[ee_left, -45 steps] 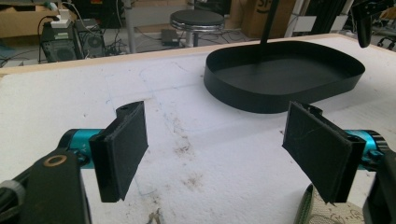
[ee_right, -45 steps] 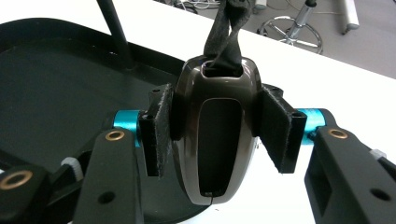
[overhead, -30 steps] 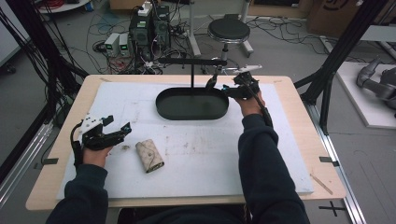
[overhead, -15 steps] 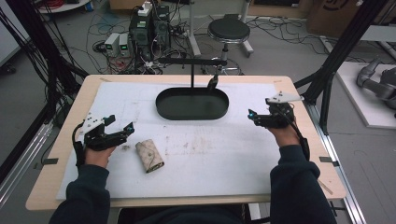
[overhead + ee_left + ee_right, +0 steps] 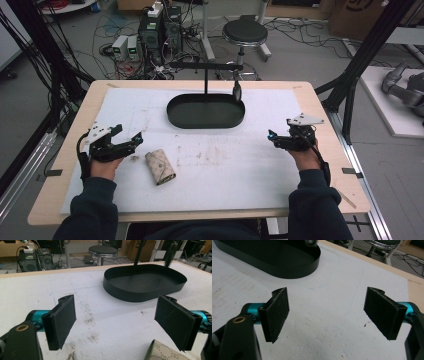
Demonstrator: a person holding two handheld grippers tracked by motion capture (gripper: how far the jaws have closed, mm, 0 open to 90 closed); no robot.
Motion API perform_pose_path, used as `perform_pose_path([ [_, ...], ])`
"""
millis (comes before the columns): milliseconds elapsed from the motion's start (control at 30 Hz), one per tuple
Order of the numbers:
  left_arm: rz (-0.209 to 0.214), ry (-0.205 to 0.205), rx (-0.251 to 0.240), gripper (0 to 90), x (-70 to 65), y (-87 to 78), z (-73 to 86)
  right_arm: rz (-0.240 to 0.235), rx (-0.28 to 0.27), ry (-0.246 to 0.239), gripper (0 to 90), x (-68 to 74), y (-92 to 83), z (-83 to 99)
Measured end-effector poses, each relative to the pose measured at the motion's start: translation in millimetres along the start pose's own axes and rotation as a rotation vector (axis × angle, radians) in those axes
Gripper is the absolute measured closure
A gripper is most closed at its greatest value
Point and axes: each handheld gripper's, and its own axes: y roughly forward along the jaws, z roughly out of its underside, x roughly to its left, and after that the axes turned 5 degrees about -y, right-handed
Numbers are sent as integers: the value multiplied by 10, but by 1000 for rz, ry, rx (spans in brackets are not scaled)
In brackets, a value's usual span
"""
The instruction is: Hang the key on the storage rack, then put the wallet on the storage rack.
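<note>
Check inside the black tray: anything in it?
The tray looks empty; a stand post rises from its far side. The near wall hides a strip of floor in the left gripper view.

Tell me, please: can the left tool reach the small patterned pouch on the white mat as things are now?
Probably yes. The left tool is open and empty, and the patterned pouch lies flat on the white mat close beside it, with nothing between them. The black tray stands farther back, out of the way.

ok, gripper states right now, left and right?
Left gripper: open, nothing between the fingers; they have just been opening.
Right gripper: open, holding nothing; its fingers have just been opening too.
</note>
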Motion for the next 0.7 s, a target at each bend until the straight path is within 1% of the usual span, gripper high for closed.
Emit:
perform_pose_path([
  [167,-3,-1,7,170,-21,1,-9,3,-5,2,209,-9,-15,12],
  [267,-9,-3,25,170,-62,1,1,3,1,-5,209,-1,-8,17],
  [333,-3,-5,42,170,-86,17,10,0,-9,-11,209,-2,-20,15],
  [400,4,-5,68,172,-113,43,16,-1,-9,-5,209,-5,-28,17],
  [467,21,-8,91,174,-141,69,28,-1,-4,1,209,-8,-24,21],
  [567,53,-4,128,177,-176,101,49,-3,2,-6,209,5,-15,19],
  [700,90,11,187,178,-204,151,94,-5,-1,-13,209,9,-18,17],
])
